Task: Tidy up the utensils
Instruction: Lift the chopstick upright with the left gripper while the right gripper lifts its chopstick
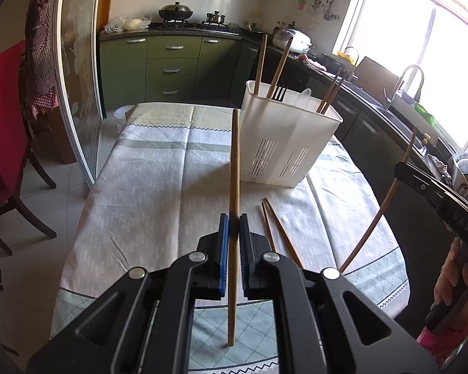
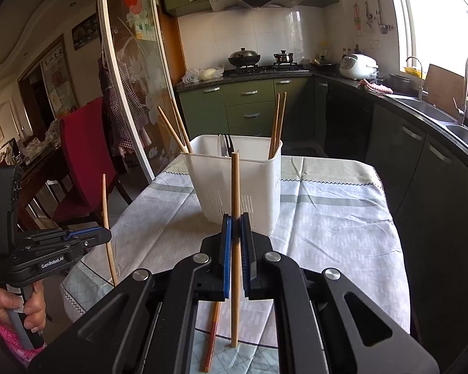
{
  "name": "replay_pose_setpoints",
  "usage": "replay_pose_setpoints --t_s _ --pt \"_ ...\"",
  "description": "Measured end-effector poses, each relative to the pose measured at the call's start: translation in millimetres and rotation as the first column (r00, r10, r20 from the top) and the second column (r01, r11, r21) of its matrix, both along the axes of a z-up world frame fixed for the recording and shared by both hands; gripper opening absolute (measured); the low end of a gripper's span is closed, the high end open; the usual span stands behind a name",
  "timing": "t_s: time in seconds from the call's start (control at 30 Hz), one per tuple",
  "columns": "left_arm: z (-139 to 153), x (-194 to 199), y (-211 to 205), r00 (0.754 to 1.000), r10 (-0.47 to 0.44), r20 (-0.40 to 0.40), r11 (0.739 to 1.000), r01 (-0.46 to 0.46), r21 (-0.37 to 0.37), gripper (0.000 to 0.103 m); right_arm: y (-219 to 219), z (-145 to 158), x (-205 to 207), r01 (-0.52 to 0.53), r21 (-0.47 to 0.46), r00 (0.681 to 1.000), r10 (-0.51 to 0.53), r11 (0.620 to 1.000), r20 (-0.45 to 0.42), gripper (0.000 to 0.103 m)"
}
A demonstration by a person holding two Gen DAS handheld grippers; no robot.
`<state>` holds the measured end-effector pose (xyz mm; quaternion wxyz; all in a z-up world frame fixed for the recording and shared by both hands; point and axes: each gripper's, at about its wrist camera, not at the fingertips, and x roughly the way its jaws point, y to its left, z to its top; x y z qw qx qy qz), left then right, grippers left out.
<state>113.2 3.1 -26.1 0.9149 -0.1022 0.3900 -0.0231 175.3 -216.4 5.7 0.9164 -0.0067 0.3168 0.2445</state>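
- Both of my grippers are clamped shut, each on a single wooden chopstick held close to upright
- My left gripper (image 1: 232,230) pinches its chopstick (image 1: 234,168) between the blue pads (image 1: 224,249), gripping it around the middle, so the top rises past the fingers and the lower end hangs above the near edge of the table (image 1: 159,168)
- My right gripper (image 2: 236,233) squeezes its own chopstick (image 2: 235,187) the same way, pads tight on both sides, with the lower tip just above the patterned cloth near the table's near edge
- From the left wrist view, my right gripper sits off the right edge of the table, its stick bowed by the lens, with my right hand (image 1: 455,283) wrapped on the handle
- From the right wrist view, my left gripper is out past the table's left edge, with my left hand (image 2: 18,305) around its grip
- White utensil holder (image 1: 288,143) stands on the far half of the table, toward its right edge in the left view
- Inside it, two pairs of chopsticks (image 1: 270,65) lean at opposite ends, and a black fork (image 1: 279,93) and a pale spoon (image 1: 303,97) stand in the middle part
- Two darker chopsticks (image 1: 277,230) lie loose on the cloth between the holder and the near edge, crossing close together
- Red chair (image 1: 6,131) stands beside the table's left edge
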Motion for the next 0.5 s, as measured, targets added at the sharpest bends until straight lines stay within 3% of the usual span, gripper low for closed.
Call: replay_pose_setpoints --t_s 0.5 --pt "19 -15 -14 0.998 -0.007 0.059 0.999 0.005 0.048 0.007 -28 5 -30 0.003 0.048 1.0 -0.005 0.999 0.024 0.006"
